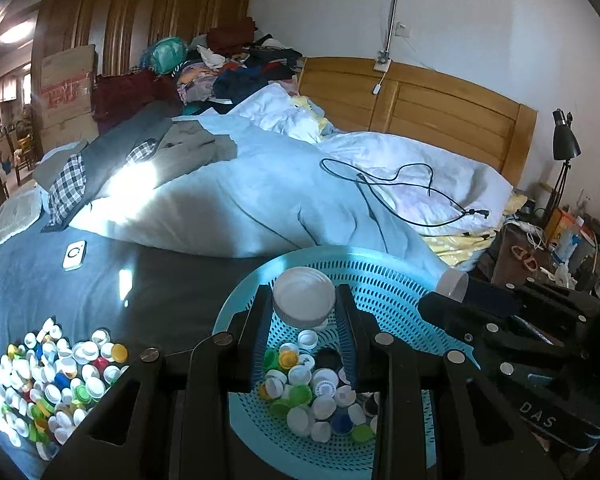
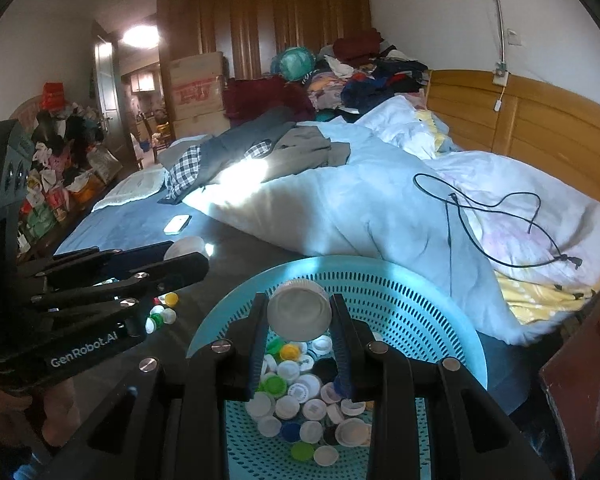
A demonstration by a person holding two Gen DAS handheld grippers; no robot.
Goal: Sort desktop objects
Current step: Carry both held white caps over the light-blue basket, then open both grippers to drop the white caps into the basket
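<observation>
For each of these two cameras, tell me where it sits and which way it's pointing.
Left wrist: on the left gripper, looking over the teal basket at the headboard; it grips a large white lid; right gripper alongside.
Right wrist: on the right gripper, looking at the wardrobe; holds a white lid; left gripper and hand show.
Shared: basket, bottle caps, bed.

Black left gripper [image 1: 304, 344], silver screws
</observation>
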